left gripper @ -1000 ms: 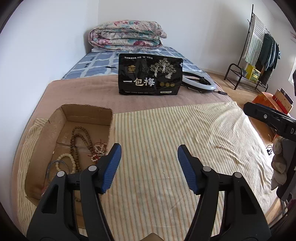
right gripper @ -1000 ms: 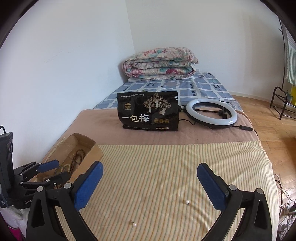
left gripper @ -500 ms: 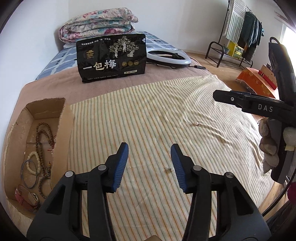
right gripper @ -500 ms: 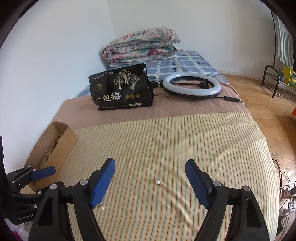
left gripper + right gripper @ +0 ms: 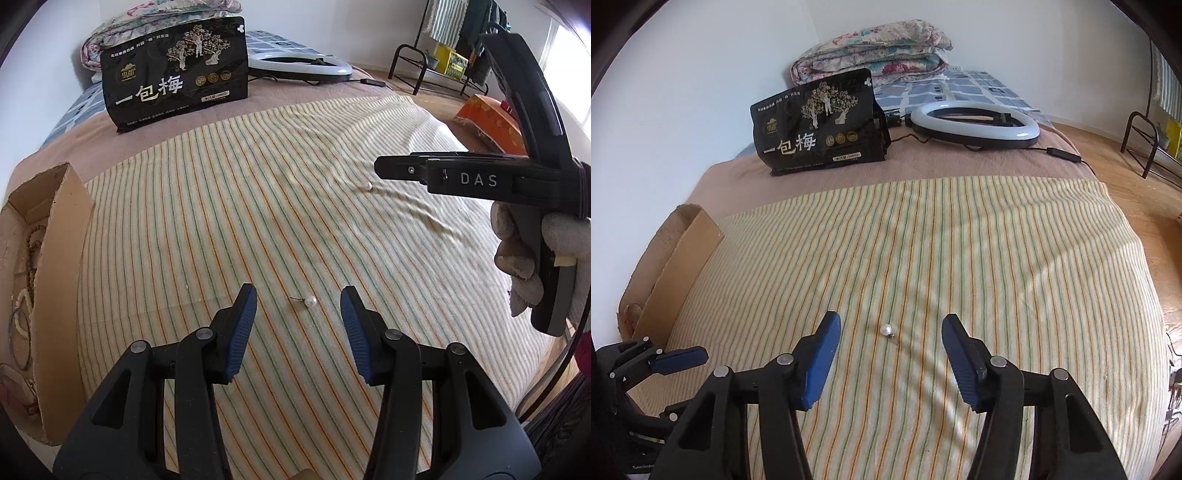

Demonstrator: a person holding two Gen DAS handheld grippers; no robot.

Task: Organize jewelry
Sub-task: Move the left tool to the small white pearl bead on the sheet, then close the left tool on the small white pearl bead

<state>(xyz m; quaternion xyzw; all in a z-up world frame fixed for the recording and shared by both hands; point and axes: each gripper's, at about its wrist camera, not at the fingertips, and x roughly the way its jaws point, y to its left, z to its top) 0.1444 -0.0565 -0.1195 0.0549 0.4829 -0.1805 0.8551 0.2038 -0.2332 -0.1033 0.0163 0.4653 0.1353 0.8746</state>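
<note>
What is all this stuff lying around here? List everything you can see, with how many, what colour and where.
pearl earrings: two, white, apart on the striped sheet, one before each gripper
striped sheet: one, cream with green and orange lines, over the bed
cardboard box: one, brown, left edge, holding bead strings
snack bag: one, black, upright beyond the sheet
ring light: one, white, flat behind the bag
folded quilt: one, floral, far end
clothes rack: one, black, right wall
left gripper: black, blue pads, open
right gripper: same, open
</note>
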